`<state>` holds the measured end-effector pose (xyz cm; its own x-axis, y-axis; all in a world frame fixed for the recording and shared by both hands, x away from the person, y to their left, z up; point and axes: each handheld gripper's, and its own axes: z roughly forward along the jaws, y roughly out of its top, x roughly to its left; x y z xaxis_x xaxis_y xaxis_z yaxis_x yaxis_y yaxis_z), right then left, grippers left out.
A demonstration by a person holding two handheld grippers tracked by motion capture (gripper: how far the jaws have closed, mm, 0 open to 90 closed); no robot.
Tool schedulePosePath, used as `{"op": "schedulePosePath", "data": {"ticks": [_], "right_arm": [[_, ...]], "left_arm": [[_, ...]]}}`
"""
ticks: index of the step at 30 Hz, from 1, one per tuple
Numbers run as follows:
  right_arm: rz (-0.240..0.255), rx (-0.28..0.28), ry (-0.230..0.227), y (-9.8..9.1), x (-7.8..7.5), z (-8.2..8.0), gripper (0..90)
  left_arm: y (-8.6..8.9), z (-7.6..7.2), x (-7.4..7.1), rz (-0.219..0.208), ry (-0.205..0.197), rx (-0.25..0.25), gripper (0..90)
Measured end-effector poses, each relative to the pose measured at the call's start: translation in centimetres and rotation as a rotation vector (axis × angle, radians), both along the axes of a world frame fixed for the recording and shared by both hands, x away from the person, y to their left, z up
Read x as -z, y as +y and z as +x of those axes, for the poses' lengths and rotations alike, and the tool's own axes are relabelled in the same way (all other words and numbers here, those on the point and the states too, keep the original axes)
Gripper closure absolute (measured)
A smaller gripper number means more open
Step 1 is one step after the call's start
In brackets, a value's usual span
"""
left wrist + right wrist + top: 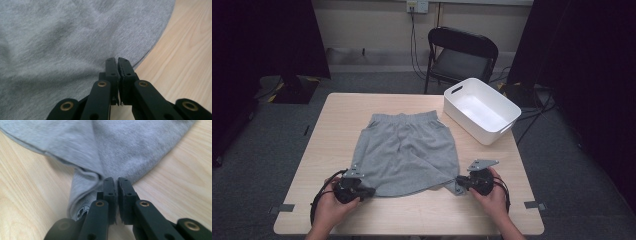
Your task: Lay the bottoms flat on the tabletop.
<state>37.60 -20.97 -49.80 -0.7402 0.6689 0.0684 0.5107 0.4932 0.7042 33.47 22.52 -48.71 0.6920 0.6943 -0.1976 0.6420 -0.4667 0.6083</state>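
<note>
A pair of grey shorts [407, 150] lies flat on the wooden table [412, 212], waistband at the far side and leg hems toward me. My left gripper [370, 191] is at the near left hem corner. In the left gripper view the left gripper [117, 60] has its jaws pressed together on the edge of the shorts [62, 37]. My right gripper [460, 181] is at the near right corner. In the right gripper view the right gripper [117, 179] is shut on a bunched fold of the shorts [130, 147]. A small round logo [82, 212] shows beside the jaws.
A white plastic bin [482, 111] stands at the far right corner of the table. A black folding chair [459, 55] is behind the table. Bare wood [180, 57] lies along the near edge and left side.
</note>
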Motion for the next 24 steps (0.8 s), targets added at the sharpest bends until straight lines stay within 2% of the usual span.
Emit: {"op": "schedulePosePath", "data": {"ticks": [4, 6, 10, 15, 19, 24], "right_arm": [[-0.012, 0.013, 0.01, -1.0, -0.2, -0.1, 86.6], [-0.013, 0.019, 0.015, -1.6, -0.2, -0.3, 86.7], [-0.016, 0.025, 0.012, -2.3, -0.2, -0.9, 86.4], [-0.002, 0.039, 0.017, -2.6, -0.1, -0.8, 85.5], [-0.013, 0.041, 0.014, -2.6, -0.1, -0.9, 82.7], [-0.013, 0.036, 0.012, -2.8, -0.1, -0.9, 83.9]], "left_arm": [[0.8, -0.3, 0.0, 0.005, 0.008, -0.004, 87.6], [0.9, -0.5, 0.0, 0.002, 0.01, -0.001, 87.6], [0.8, -0.7, -0.1, 0.021, 0.008, 0.008, 87.6], [1.1, -0.8, -0.1, 0.004, 0.012, -0.004, 87.6], [1.2, -0.9, -0.1, -0.001, 0.013, -0.004, 87.6], [1.1, -0.9, 0.0, -0.002, 0.01, -0.006, 87.6]]}}
